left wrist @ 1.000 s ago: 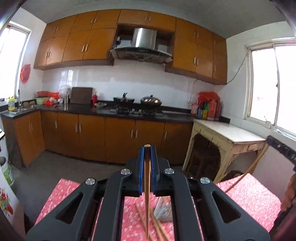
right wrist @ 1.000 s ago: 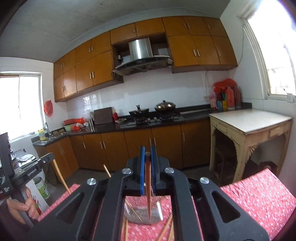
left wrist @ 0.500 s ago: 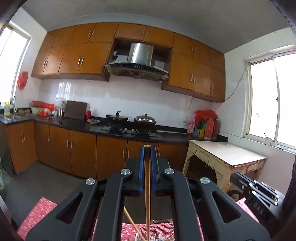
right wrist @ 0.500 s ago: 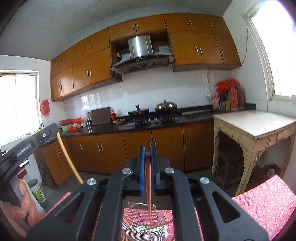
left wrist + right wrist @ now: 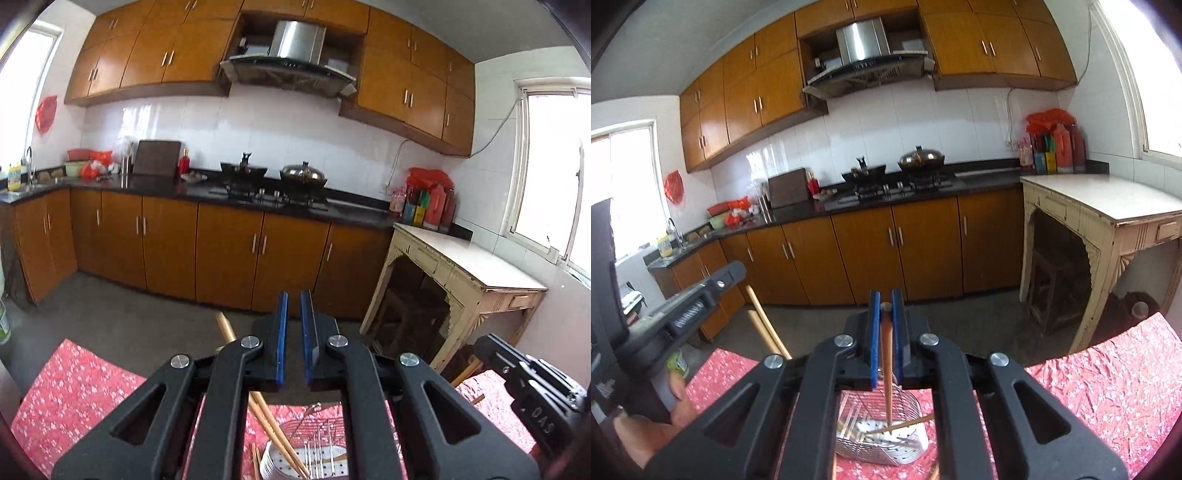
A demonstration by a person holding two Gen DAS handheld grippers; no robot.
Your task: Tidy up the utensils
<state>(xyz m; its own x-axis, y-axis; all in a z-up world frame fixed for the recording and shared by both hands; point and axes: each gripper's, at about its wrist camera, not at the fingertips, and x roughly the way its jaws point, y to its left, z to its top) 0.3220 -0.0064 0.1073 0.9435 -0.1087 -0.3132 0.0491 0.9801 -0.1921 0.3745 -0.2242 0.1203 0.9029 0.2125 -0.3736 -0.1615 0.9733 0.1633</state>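
Since a second ago the chopstick has gone from between the left claw's [image 5: 292, 299] blue pads. They now stand almost closed with only a thin gap, and nothing shows in it. The metal basket, seen flat on the cloth a second ago, now sits closer beneath both claws.

The right claw [image 5: 885, 300] is clamped on one dark chopstick [image 5: 886, 369], which hangs nearly upright. Its lower tip is inside the wire basket [image 5: 912, 448], at or close to the perforated floor; contact cannot be told.

Just beside that tip a second, paler stick [image 5: 905, 426] lies slanted across the inside of the basket. On the left side of the basket two leaning chopsticks [image 5: 273, 424] rise out over its rim, and their upper ends reach up beside the left claw's fingers.

The basket stands on the table [image 5: 1108, 387], which is covered by a red flowered cloth. To the left of the basket, a hand [image 5: 657, 428] grips the left tool's handle.
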